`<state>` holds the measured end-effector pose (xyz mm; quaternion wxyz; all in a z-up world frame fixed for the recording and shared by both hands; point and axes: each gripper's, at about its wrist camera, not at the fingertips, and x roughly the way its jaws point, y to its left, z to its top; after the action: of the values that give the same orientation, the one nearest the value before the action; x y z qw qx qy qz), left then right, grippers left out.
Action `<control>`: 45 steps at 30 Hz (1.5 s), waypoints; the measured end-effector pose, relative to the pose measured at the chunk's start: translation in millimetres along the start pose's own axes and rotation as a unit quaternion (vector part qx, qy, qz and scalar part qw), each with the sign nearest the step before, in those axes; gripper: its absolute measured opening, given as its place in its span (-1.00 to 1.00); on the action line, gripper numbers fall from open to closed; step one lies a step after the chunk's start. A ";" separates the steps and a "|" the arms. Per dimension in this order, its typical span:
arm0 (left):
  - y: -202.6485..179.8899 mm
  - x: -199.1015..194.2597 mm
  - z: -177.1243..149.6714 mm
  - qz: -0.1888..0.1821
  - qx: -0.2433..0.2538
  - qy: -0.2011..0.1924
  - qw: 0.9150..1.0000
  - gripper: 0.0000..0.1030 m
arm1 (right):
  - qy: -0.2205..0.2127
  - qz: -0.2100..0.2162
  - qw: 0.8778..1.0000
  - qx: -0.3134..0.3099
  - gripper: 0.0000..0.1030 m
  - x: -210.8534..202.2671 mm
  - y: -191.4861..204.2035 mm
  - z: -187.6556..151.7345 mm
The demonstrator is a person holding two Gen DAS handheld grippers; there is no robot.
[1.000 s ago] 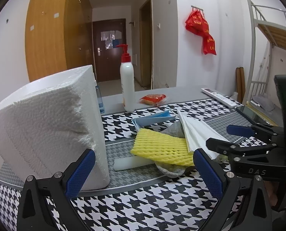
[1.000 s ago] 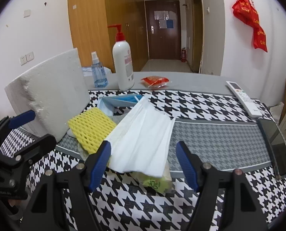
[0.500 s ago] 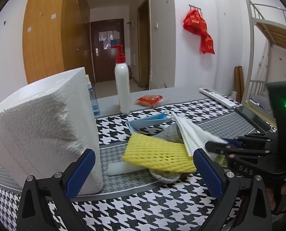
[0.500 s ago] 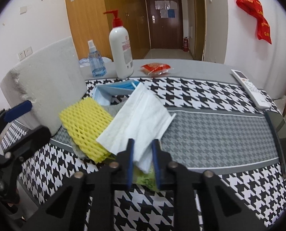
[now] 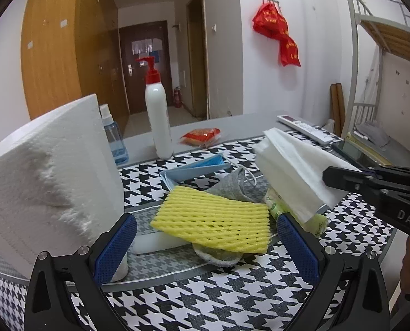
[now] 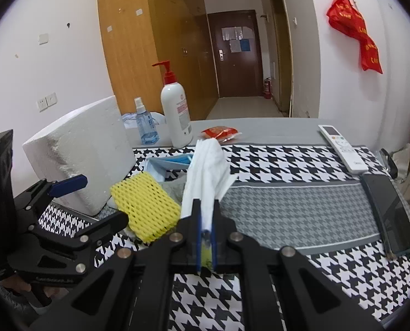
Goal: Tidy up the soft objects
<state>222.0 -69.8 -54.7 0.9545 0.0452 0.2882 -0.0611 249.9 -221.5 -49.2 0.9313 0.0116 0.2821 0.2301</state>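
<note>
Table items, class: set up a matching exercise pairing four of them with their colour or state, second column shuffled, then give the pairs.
Column one:
1. foam net sleeve
2. pump bottle
3. tissue pack
4. face masks

Column two:
A. light blue, lying flat
B. pinched in the right gripper
C. yellow, on top of the pile
D. white, upright, red pump

Pairs: 1-C, 2-D, 3-B, 4-A

The right gripper (image 6: 205, 222) was pinched tight on a white tissue pack (image 6: 205, 171), pointing forward and somewhat downward at the right of the scene. The left gripper (image 5: 205, 245) hovered at the near left with its jaws spread wide, nothing between its blue pads (image 5: 115, 248).
</note>
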 end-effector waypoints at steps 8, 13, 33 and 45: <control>-3.7 19.8 2.4 0.016 -0.003 0.036 0.999 0.98 | -0.006 0.003 1.000 0.019 -0.85 -7.3 -11.5 -5.7; -0.4 30.2 0.1 0.010 -0.020 0.052 0.998 0.90 | -0.006 0.002 1.000 0.025 -0.85 -8.1 -16.9 -8.6; 6.0 47.2 -1.2 -0.021 -0.044 0.081 0.996 0.10 | 0.003 0.002 1.000 0.025 -0.85 0.1 -18.7 -16.7; -5.7 24.9 2.7 -0.069 -0.017 0.010 0.997 -0.83 | 0.015 0.002 1.000 0.021 -0.85 -0.3 -15.7 -23.2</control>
<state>243.3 -78.0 -66.6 0.9458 0.0093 0.3009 -0.1218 244.0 -238.2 -70.9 0.9260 0.0281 0.3006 0.2265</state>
